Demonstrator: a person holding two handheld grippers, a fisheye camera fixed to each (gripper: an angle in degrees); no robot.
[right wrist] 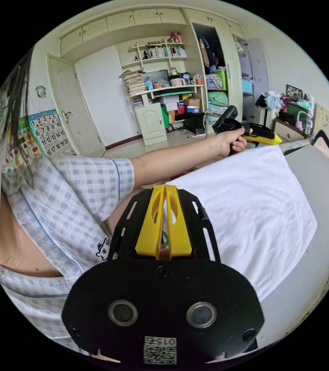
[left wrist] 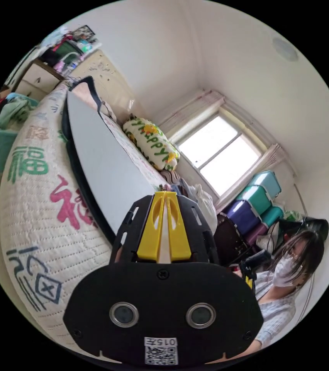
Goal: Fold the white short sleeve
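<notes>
The white short sleeve (right wrist: 257, 216) lies spread flat over a grey board (right wrist: 311, 174) on the bed. My right gripper (right wrist: 165, 187) is at the garment's near edge, its yellow jaws together with a sliver of white cloth between them. A person's outstretched hand holds my left gripper (right wrist: 274, 141) at the garment's far corner. In the left gripper view, the left gripper (left wrist: 165, 193) has its jaws closed on a thin strip of white fabric (left wrist: 165, 235), with the grey board (left wrist: 99, 162) seen edge-on behind. The right gripper (left wrist: 249, 270) shows small beside the person.
A quilted bed cover (left wrist: 37, 201) with printed characters lies under the board, with a patterned pillow (left wrist: 153, 143) at its end. Stacked storage boxes (left wrist: 257, 205) stand below the window. Shelves (right wrist: 160, 77), a door (right wrist: 72, 112) and a cluttered side table (right wrist: 292, 119) line the far wall.
</notes>
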